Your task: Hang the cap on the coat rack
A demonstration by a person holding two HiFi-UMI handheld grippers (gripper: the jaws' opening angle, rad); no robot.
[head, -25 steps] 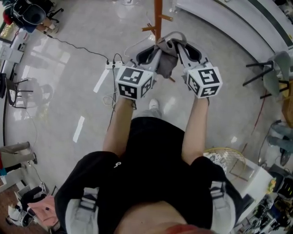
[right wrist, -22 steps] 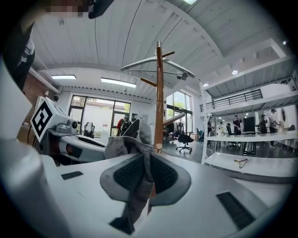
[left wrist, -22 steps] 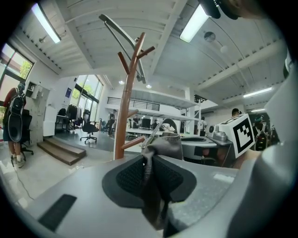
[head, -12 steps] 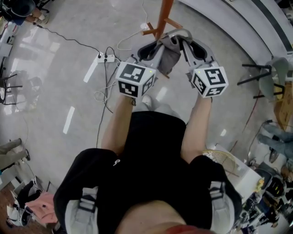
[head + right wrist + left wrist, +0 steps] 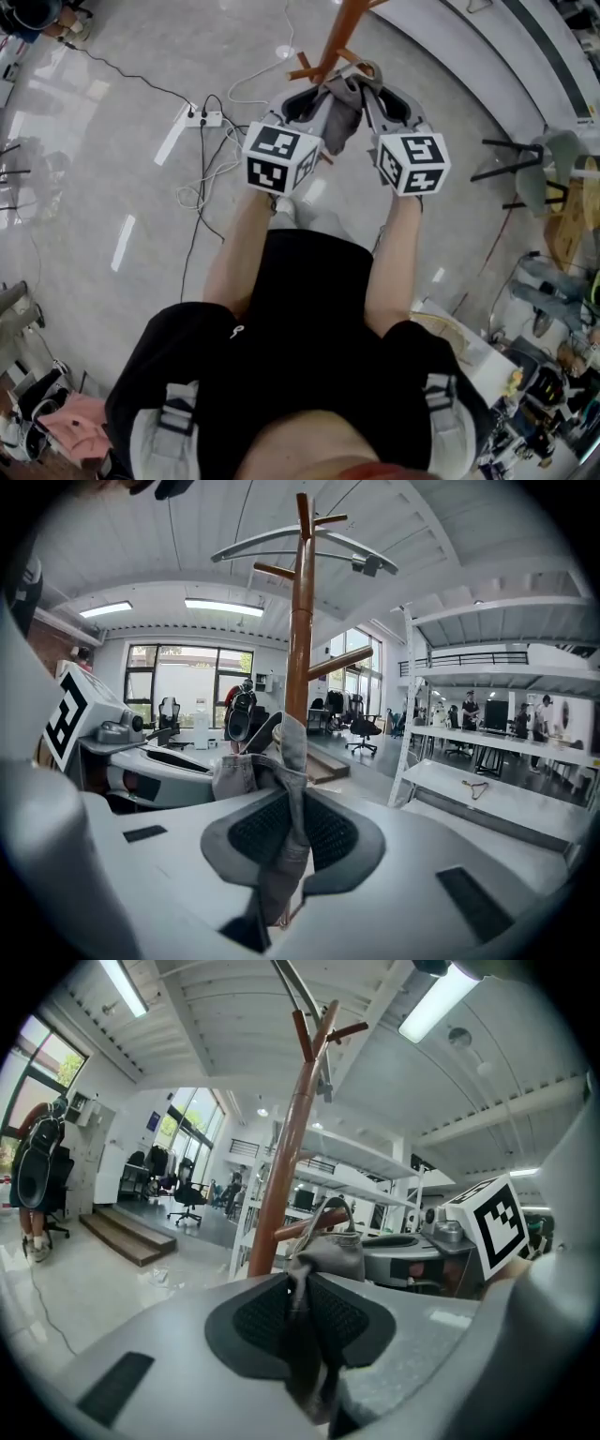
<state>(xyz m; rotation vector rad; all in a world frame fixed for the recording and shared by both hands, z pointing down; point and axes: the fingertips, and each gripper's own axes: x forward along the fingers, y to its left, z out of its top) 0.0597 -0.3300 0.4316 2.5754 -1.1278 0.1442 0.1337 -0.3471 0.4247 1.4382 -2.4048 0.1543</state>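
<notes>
A grey cap (image 5: 343, 112) hangs stretched between my two grippers, right in front of the brown wooden coat rack (image 5: 339, 33). My left gripper (image 5: 323, 91) is shut on one edge of the cap (image 5: 319, 1269). My right gripper (image 5: 364, 86) is shut on the other edge of the cap (image 5: 272, 761). In the left gripper view the coat rack (image 5: 281, 1157) rises just behind the cap, with a peg beside the cap's strap. The right gripper view shows the coat rack (image 5: 299, 621) upright behind the cap, its pegs branching above.
A white power strip (image 5: 202, 118) and loose cables (image 5: 211, 178) lie on the glossy floor to the left. A chair (image 5: 539, 169) stands at the right, a woven basket (image 5: 450, 333) near my right side. White shelving (image 5: 487, 752) stands to the right of the rack.
Both grippers, still holding the cap, have moved closer to the rack's pole; the view has shifted so the power strip and cables slid left.
</notes>
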